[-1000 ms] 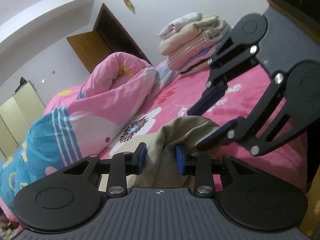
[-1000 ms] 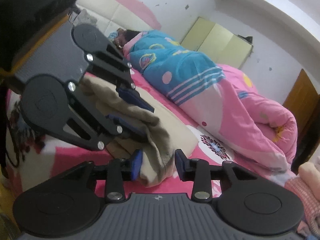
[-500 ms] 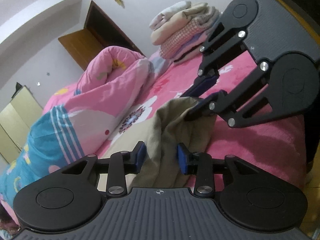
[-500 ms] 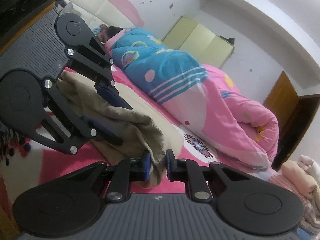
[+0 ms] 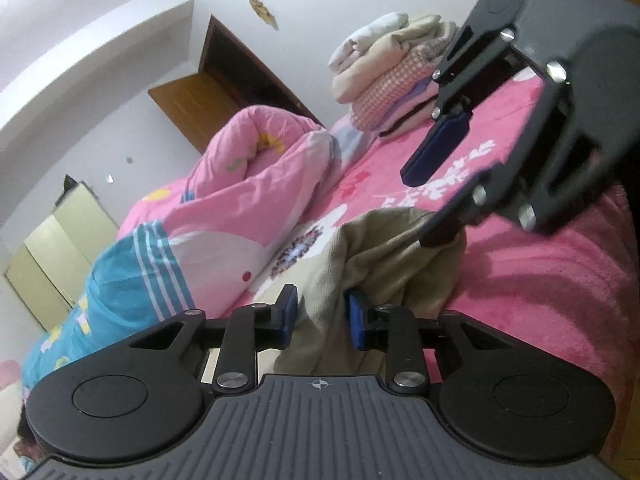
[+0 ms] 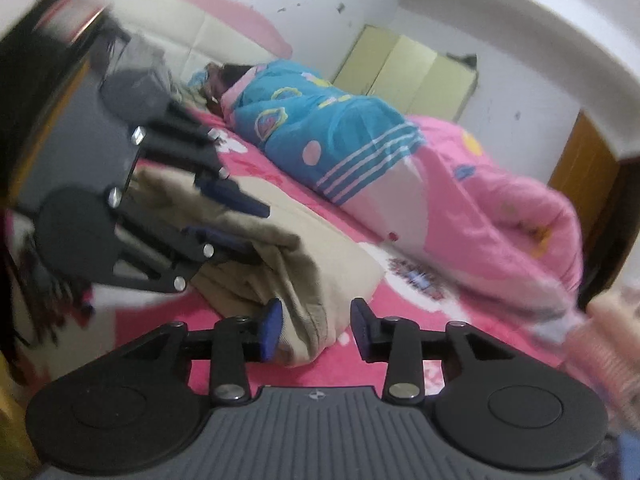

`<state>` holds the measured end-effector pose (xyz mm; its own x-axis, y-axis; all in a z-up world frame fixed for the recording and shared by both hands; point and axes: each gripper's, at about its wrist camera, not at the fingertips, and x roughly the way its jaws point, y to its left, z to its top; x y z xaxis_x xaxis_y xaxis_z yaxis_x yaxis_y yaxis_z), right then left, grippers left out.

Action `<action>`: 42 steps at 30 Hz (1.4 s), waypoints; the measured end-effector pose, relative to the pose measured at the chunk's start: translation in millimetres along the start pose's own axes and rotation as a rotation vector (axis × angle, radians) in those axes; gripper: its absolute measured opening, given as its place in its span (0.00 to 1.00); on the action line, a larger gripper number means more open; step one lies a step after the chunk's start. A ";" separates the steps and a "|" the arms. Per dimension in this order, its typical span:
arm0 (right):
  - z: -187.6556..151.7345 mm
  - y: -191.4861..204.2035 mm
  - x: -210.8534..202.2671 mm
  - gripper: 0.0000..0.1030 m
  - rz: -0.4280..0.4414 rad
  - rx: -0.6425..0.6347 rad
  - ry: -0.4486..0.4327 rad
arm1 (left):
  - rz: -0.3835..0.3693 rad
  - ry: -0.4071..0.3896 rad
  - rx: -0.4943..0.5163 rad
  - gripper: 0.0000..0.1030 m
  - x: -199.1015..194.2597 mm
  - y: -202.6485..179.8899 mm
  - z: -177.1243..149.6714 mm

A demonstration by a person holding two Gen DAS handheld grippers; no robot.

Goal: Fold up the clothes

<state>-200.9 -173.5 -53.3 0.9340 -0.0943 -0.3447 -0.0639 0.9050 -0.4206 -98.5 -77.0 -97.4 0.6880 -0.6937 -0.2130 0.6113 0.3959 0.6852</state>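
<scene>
A khaki corduroy garment [image 5: 372, 256] lies bunched on the pink floral bedspread [image 5: 552, 280], doubled over itself in thick, uneven layers; it cannot be told whether it is trousers or a jacket. In the right wrist view the same cloth [image 6: 280, 264] sits at about 10 o'clock from the fingers, its rounded folded edge running toward 4 o'clock.

The left gripper [image 5: 320, 314] has its blue-padded fingers spread, with a ridge of the cloth standing between them but not pinched. The right gripper [image 6: 316, 326] is likewise spread, one pad against the fold's edge and the other clear over the bedspread. In the left wrist view, the right gripper reaches in from 2 o'clock, its lower finger resting on top of the pile.

My judgement: a fold lies in the cloth, and both grippers are open around it. This fits either a release after laying a fold over or a fresh approach for a grip. Either way the pile looks lumpy, so any further fold would call for hold of two corners on one edge and a flattening of the layers.

Beyond it, a pink and blue quilt [image 5: 192, 232] runs along the bed, and a stack of folded linens [image 5: 392, 76] stands at 1 o'clock. A person lies under the quilt at the far end. No brand or writing can be read; white marks on the bedspread are illegible.
</scene>
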 end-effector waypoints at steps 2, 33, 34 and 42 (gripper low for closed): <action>2.4 -5.3 2.4 0.39 0.023 0.010 0.008 | 0.011 -0.007 0.012 0.23 0.2 -1.8 -0.2; -7.6 74.3 41.2 0.20 -0.247 -0.368 -0.081 | 0.018 -0.003 0.057 0.30 -0.7 -7.2 -5.2; -9.5 77.1 41.4 0.20 -0.258 -0.385 -0.083 | 0.022 -0.002 0.063 0.30 0.4 -8.1 -6.1; -7.0 65.1 34.9 0.33 -0.234 -0.325 -0.020 | 0.037 0.009 0.034 0.24 -1.4 -7.6 -6.4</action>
<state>-175.0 -120.7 -98.6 0.9429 -0.2714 -0.1931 0.0464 0.6812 -0.7307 -101.6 -75.1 -106.8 0.7136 -0.6734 -0.1932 0.5717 0.4003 0.7162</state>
